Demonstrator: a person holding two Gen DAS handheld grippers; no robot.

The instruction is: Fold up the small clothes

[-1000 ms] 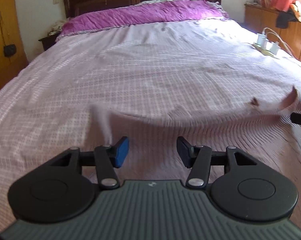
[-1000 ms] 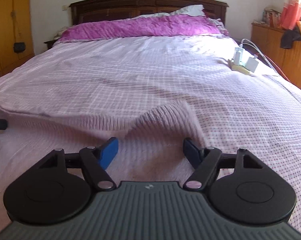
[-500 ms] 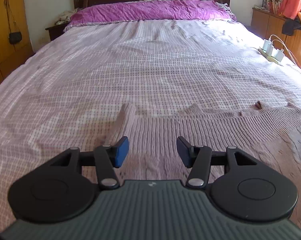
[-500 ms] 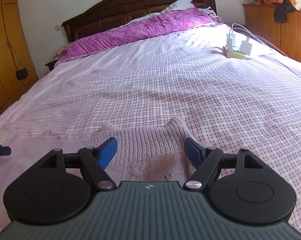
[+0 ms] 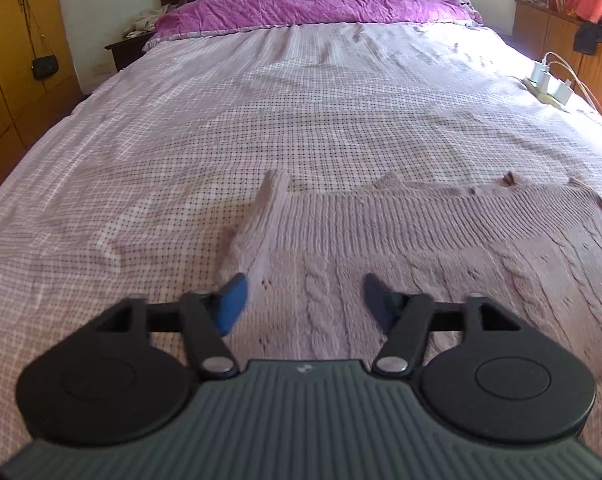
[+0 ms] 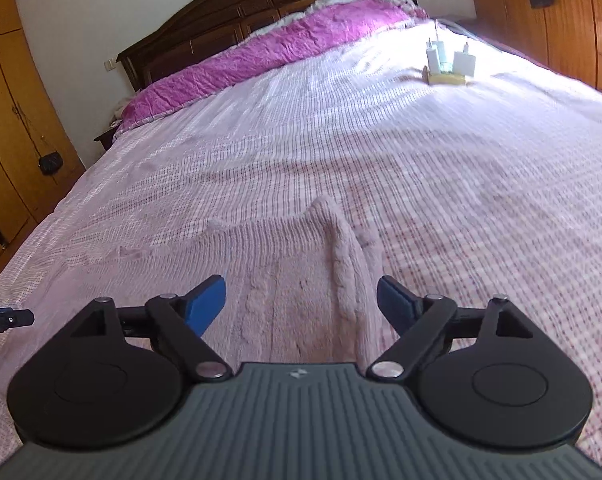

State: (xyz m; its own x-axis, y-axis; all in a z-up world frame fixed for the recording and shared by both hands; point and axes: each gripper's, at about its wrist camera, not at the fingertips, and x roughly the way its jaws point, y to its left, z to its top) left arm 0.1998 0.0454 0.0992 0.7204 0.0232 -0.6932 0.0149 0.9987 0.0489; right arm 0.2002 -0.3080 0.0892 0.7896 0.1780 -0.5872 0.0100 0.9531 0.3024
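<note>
A small pale pink cable-knit sweater (image 5: 421, 240) lies flat on the checked bedspread, near the foot of the bed. Its left edge is bunched into a raised fold (image 5: 261, 220). My left gripper (image 5: 303, 300) is open, low over that left part, with nothing between its blue pads. In the right wrist view the same sweater (image 6: 281, 280) shows a raised ridge at its right edge (image 6: 345, 256). My right gripper (image 6: 301, 304) is open above it and holds nothing. The tip of the left gripper (image 6: 5, 320) shows at the far left.
The bed (image 5: 301, 120) stretches ahead to a purple quilt (image 5: 309, 4) and a dark wooden headboard (image 6: 261, 28). A power strip with white chargers (image 6: 449, 66) lies on the bed's right side. Wooden cabinets (image 6: 549, 24) stand on the right, a wardrobe (image 5: 9, 60) on the left.
The sweater has gone from lifted and stretched to lying flat on the bed. Both grippers moved lower and nearer to it; the right wrist view tilted.
</note>
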